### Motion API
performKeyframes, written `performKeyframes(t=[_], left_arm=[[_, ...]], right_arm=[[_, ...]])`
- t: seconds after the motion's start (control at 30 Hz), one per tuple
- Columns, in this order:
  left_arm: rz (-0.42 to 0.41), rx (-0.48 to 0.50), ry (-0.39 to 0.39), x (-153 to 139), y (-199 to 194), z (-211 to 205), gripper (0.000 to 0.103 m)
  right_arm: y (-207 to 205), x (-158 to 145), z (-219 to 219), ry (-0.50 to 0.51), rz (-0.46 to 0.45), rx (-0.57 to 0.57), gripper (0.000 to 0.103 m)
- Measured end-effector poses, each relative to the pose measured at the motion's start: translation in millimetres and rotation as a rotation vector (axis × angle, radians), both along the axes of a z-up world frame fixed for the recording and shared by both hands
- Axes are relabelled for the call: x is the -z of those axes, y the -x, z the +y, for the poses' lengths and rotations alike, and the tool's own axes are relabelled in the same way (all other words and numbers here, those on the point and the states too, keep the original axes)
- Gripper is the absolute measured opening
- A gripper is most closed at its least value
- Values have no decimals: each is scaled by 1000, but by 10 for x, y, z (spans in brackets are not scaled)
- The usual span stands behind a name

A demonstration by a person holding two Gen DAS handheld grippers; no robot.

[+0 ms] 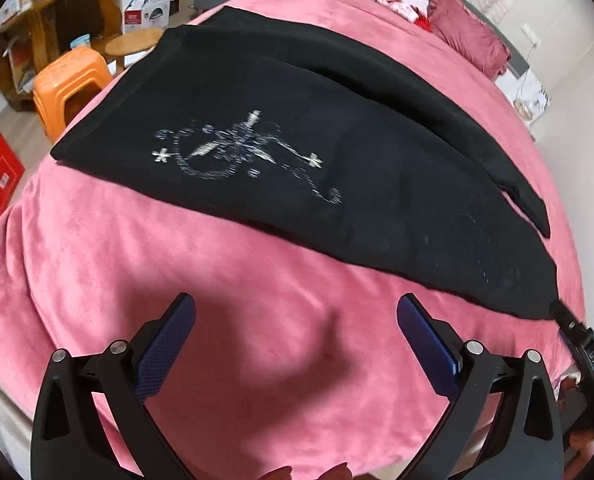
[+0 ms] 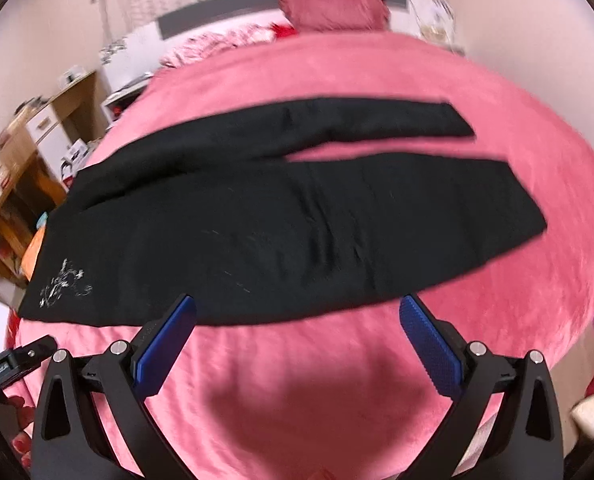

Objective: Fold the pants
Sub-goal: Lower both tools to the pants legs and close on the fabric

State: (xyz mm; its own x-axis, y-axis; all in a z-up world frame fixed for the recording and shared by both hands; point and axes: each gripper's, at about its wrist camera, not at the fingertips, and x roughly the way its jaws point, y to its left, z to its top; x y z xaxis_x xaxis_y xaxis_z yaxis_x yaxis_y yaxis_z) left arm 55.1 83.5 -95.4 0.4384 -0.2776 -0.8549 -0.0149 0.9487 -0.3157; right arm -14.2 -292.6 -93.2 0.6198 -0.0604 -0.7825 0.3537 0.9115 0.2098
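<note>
Nearest the lens, your left hand-held gripper (image 1: 296,312) and right hand-held gripper (image 2: 297,314) both stand wide apart, holding nothing, above the pink bed (image 1: 217,280). Black pants (image 2: 257,232) lie flat just ahead, legs slightly parted and running rightward, waist with pale embroidery (image 1: 241,152) at left. No fold appears begun. Next, judge which near edge each side should pinch.
</note>
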Motion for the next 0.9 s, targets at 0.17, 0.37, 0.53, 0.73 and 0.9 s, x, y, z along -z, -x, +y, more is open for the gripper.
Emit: performKeyframes(t=[0.17, 0.37, 0.53, 0.73, 0.9], left_arm=[[-12, -85, 59, 138, -126, 322, 100], [-40, -172, 127, 279, -205, 709, 100], [-84, -142, 110, 306, -273, 666, 100], [-115, -168, 138, 359, -456, 751, 100], [-121, -212, 179, 413, -466, 809, 100]], right_arm=[[114, 282, -573, -226, 13, 128, 101], [296, 409, -1237, -337, -57, 232, 99], [463, 526, -1716, -406, -95, 334, 89], [549, 705, -2051, -562, -167, 398, 74], [538, 707, -2179, -592, -229, 403, 74]])
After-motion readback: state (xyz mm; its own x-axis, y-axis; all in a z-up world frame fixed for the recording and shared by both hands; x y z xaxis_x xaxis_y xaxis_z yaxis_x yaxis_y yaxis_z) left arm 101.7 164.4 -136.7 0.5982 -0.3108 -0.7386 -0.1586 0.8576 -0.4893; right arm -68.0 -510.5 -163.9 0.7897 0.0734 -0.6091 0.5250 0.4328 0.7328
